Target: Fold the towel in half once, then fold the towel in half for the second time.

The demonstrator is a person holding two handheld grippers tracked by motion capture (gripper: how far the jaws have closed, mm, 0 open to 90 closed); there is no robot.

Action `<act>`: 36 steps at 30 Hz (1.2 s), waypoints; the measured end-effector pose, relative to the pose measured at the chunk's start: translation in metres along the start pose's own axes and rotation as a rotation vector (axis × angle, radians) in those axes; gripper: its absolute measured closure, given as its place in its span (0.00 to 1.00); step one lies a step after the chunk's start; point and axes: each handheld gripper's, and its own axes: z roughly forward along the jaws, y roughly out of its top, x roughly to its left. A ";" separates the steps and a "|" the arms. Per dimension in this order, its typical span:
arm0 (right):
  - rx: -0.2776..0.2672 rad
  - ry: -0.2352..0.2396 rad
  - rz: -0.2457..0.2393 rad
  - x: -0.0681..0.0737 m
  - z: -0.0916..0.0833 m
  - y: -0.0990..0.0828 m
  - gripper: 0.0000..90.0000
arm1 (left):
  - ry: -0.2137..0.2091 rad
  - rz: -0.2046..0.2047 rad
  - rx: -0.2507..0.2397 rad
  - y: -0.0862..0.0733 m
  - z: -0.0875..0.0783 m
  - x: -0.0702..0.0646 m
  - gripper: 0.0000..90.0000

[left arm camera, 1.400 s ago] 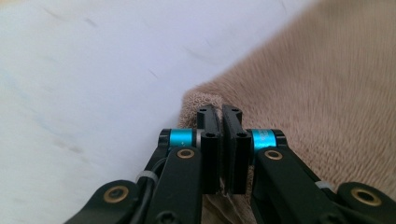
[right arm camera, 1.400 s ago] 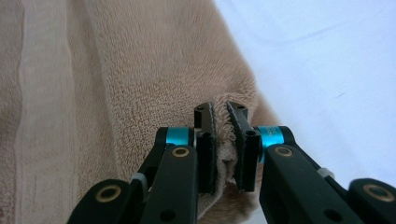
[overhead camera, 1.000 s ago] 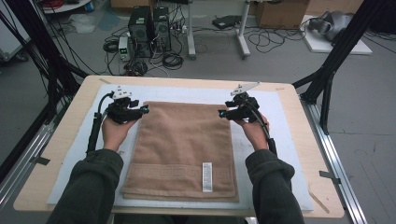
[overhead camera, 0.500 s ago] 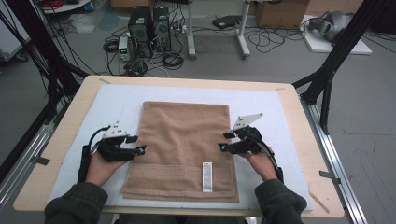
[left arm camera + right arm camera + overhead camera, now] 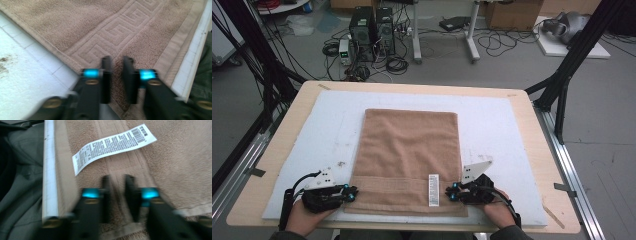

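Both pairs of jaws have just been closing and now stand narrow, pinching towel cloth. The left gripper (image 5: 117,80) grips the towel (image 5: 409,155) at its near left corner, the right gripper (image 5: 117,200) at its near right corner, close to the white label (image 5: 112,145). The towel lies flat on the white mat (image 5: 512,130) covering the table (image 5: 287,125).

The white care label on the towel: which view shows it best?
The right gripper view: the care label lies close ahead of the right tool, large enough to show its lines of print and barcode. The high view gives it as a small white strip near the towel's front edge. The left gripper view has towel weave instead.
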 end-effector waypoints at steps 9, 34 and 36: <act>0.000 0.030 -0.015 0.004 -0.012 0.000 0.96 | -0.001 0.013 -0.008 -0.002 -0.007 -0.008 0.96; -0.134 -0.168 0.118 -0.042 -0.026 0.025 0.33 | 0.063 -0.037 -0.104 0.045 0.004 0.021 0.38; -0.128 -0.176 0.116 -0.044 -0.026 0.029 0.32 | 0.070 -0.029 -0.106 0.049 0.004 0.023 0.38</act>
